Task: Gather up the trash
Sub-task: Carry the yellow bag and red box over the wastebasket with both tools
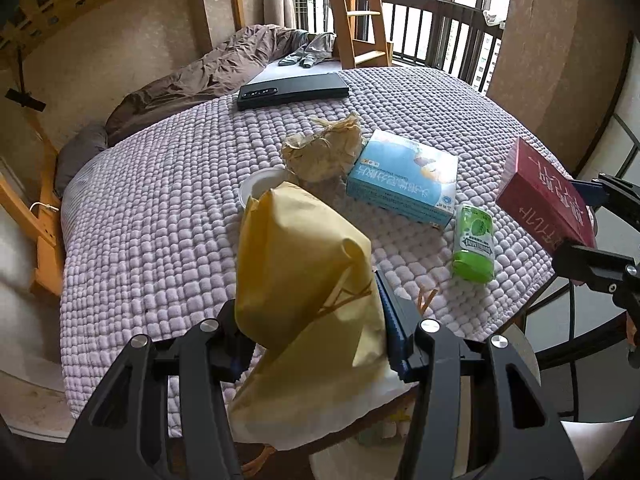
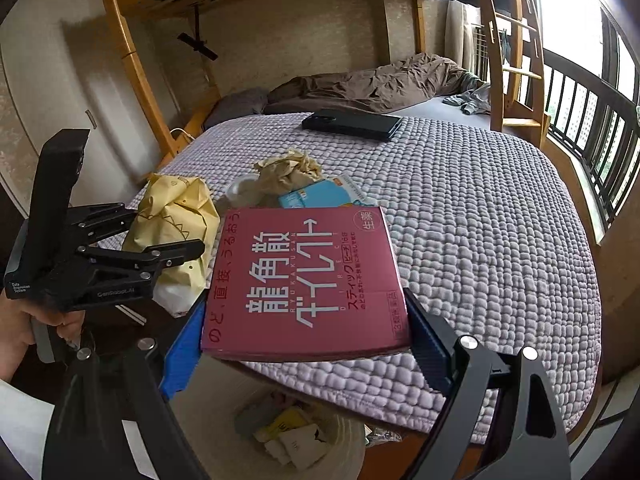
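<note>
Trash bin (image 2: 224,384) waits below: right gripper (image 2: 304,336) clamps the red box (image 2: 304,280), left gripper (image 1: 316,320) grips the yellow bag (image 1: 304,280); carry the box over the bin's opening before releasing.

Your yellow bag (image 1: 304,280) hides most of the white cup (image 1: 260,188) behind it, and its lower end runs behind the left tool (image 1: 316,332). In the right view the red box (image 2: 304,280) covers much of the blue box (image 2: 320,196) and the near rim of the bin (image 2: 224,420). The scraps inside are too small to tell apart.
</note>
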A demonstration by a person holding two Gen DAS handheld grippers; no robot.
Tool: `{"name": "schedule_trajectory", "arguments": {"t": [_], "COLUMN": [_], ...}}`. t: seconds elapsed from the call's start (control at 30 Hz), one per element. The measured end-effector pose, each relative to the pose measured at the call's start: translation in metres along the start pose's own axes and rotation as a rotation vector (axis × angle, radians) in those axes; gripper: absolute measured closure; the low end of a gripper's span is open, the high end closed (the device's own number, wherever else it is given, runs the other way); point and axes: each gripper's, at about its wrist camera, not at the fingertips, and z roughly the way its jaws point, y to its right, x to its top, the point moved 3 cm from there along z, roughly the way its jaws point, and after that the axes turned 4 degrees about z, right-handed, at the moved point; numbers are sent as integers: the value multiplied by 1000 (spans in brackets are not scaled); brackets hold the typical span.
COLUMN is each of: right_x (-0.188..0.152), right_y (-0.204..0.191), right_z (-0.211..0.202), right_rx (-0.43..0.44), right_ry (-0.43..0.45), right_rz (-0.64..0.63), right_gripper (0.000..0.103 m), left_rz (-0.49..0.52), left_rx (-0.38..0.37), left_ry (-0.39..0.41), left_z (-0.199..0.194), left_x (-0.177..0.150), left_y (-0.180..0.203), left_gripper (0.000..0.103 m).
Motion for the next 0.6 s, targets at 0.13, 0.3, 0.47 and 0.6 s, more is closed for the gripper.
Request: {"name": "schedule_trajectory", "arguments": {"t": [0.13, 0.3, 0.47, 0.6], "right_x": [-3, -7, -11, -16], "right_y": [-2, -5, -6, -7], "right_z": [-3, -6, -10, -13], "right_rx": [5, 9, 14, 19], "right_ry": [-3, -9, -14, -16], "right_rz": [0, -4, -8, -8], "right_gripper": [16, 16, 16, 16], "left_rz": [5, 13, 22, 26], "left_rx": [2, 7, 13, 16], "left_ry": [-1, -1, -2, -2], "left_z": [-2, -5, -7, -10], "left_x": [-2, -5, -6, -8], "left_y": [1, 3, 6, 7], "left_gripper": [50, 50, 50, 50]}}
